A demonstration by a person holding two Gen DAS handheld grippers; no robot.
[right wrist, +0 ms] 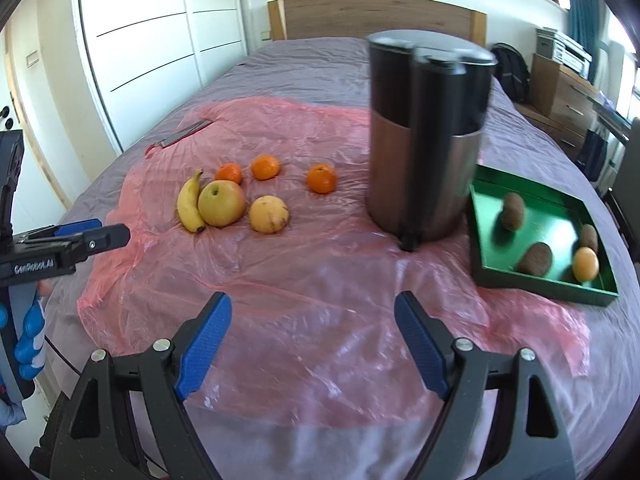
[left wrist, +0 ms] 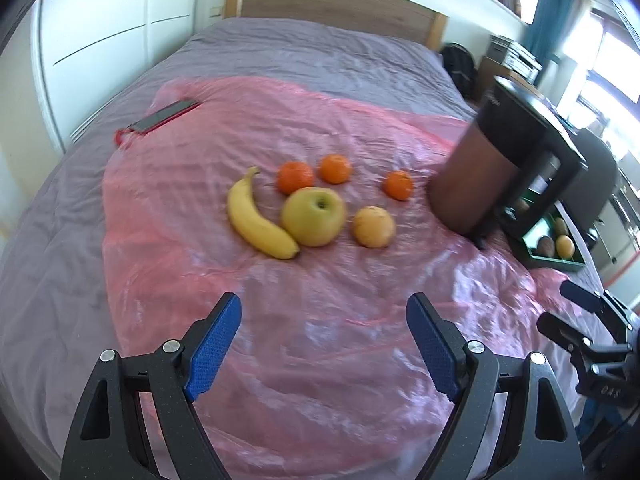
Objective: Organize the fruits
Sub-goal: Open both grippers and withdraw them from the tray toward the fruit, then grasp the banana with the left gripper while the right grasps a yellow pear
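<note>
On a pink plastic sheet (left wrist: 320, 344) lie a banana (left wrist: 260, 216), a yellow-green apple (left wrist: 314, 216), a pale yellow round fruit (left wrist: 374, 227) and three mandarins (left wrist: 295, 177) (left wrist: 335, 168) (left wrist: 398, 185). The right wrist view shows the same banana (right wrist: 190, 204), apple (right wrist: 221, 204), yellow fruit (right wrist: 269, 214) and one mandarin set apart (right wrist: 321, 178). A green tray (right wrist: 536, 282) at the right holds three kiwis and a small orange (right wrist: 585, 264). My left gripper (left wrist: 324, 304) hangs open and empty short of the fruit. My right gripper (right wrist: 313, 300) is open and empty too.
A tall dark cylindrical appliance (right wrist: 428, 140) stands between the loose fruit and the tray. A phone (left wrist: 166, 116) lies at the sheet's far left corner. The sheet covers a grey bed with a wooden headboard (right wrist: 376, 16). A gloved hand (right wrist: 30, 336) holds the left gripper.
</note>
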